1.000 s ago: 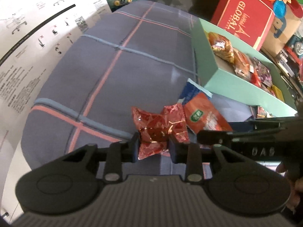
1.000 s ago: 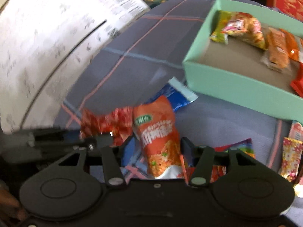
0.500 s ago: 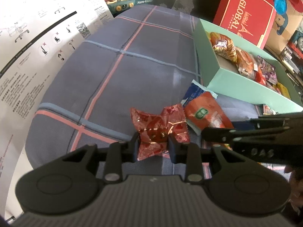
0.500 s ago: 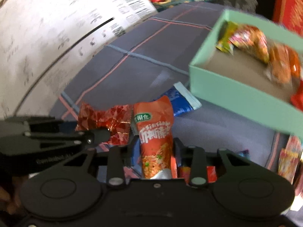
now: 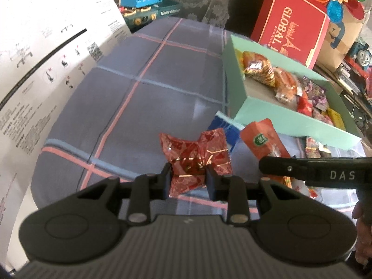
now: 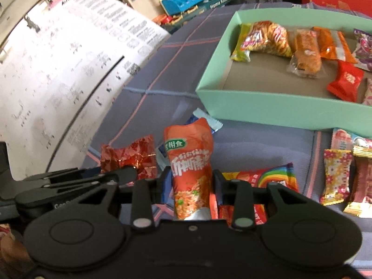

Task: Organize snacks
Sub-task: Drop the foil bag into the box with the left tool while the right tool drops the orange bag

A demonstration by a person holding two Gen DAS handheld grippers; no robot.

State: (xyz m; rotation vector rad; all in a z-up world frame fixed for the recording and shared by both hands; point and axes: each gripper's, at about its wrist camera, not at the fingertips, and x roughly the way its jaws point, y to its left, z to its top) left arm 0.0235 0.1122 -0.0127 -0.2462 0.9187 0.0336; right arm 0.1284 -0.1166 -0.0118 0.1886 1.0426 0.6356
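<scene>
My left gripper (image 5: pixel 187 177) is shut on a crinkled red foil snack (image 5: pixel 197 153) and holds it above the plaid cloth. My right gripper (image 6: pixel 191 181) is shut on an orange snack pouch (image 6: pixel 190 162), also lifted; the pouch also shows in the left wrist view (image 5: pixel 265 139). The mint green box (image 6: pixel 274 110) with several snacks inside lies ahead to the right; it also shows in the left wrist view (image 5: pixel 290 118). The red foil snack shows left of the pouch in the right wrist view (image 6: pixel 130 158).
A blue packet (image 6: pixel 207 123) and a rainbow packet (image 6: pixel 272 176) lie on the cloth, with several small candies (image 6: pixel 337 174) at the right. A large white printed sheet (image 5: pixel 34 69) stands at the left. A red gift box (image 5: pixel 290 21) stands behind the green box.
Both grippers have risen with their snacks and moved toward the green box. The right gripper closed on the orange pouch and lifted it.
</scene>
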